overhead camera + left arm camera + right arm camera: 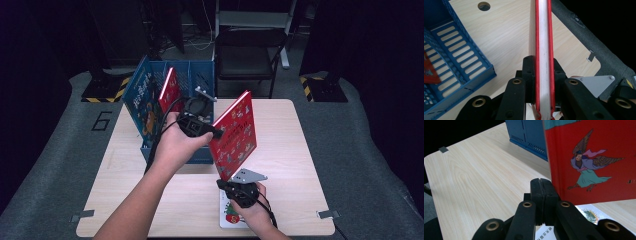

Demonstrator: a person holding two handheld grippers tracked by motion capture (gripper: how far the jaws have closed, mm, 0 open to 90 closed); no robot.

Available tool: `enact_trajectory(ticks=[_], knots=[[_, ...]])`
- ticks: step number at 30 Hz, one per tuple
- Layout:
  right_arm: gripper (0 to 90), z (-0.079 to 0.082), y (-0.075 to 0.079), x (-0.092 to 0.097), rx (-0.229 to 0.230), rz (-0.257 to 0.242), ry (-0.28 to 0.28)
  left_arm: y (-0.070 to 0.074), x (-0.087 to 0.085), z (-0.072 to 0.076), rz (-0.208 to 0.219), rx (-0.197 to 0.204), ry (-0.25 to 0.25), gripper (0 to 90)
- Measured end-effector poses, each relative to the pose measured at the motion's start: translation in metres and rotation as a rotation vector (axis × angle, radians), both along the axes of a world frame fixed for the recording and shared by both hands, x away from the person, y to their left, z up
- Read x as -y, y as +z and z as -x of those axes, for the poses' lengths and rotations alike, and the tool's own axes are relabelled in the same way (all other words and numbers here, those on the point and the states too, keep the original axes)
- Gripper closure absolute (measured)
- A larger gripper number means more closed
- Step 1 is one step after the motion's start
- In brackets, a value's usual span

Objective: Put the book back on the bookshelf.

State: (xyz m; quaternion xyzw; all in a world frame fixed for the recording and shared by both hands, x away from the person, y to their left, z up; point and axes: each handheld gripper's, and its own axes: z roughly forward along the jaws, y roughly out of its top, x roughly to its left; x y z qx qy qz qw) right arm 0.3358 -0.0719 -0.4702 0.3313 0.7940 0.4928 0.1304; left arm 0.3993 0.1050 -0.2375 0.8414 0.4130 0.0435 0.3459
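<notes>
A red picture book (235,134) hangs tilted above the table, and my left gripper (218,133) is shut on its left edge. In the left gripper view the jaws (544,75) pinch the book's white page edge (544,40) between its red covers. My right gripper (223,184) sits just under the book's lowest corner. Its jaws (543,187) are shut against each other with nothing between them, and the red cover (594,157) rises right beside them. A white book (229,216) lies flat on the table under the right hand.
A blue slotted crate (202,80) stands at the table's back left, holding a blue book (142,97) and a red book (170,90). The wooden table (290,150) has bare room at the right. A black chair (247,55) stands behind it.
</notes>
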Motion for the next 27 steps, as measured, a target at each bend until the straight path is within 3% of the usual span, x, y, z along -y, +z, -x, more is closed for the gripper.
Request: enact_trajectory(ticks=[10, 27], knots=[[89.6, -0.004, 0.013, -0.002, 0.036, 0.022, 0.020, 0.012, -0.010, -0.003, 0.019, -0.007, 0.019, 79.1], [89.3, -0.017, 0.024, -0.018, 0.029, 0.022, 0.053, 0.020, -0.036, -0.016, 0.045, -0.039, 0.067, 79.1]])
